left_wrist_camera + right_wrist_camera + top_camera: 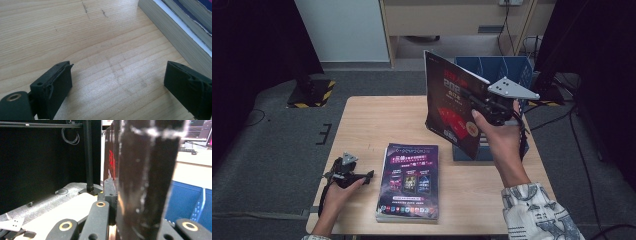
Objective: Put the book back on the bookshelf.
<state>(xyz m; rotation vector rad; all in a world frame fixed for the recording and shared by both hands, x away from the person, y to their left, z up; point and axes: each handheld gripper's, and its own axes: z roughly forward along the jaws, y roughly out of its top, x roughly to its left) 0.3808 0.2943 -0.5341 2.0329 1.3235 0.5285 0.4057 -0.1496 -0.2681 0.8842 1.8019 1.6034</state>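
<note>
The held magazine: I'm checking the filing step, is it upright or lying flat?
Upright: the magazine stands on edge, clamped in the right gripper above the table.

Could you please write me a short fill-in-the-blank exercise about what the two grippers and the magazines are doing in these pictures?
1. The right gripper holds a dark magazine upright above the blue ____.
2. The left gripper rests on the table with its jaws ____.
3. The stack of magazines lies to that gripper's ____ in the high view.

Missing words: bin; open; right
</note>
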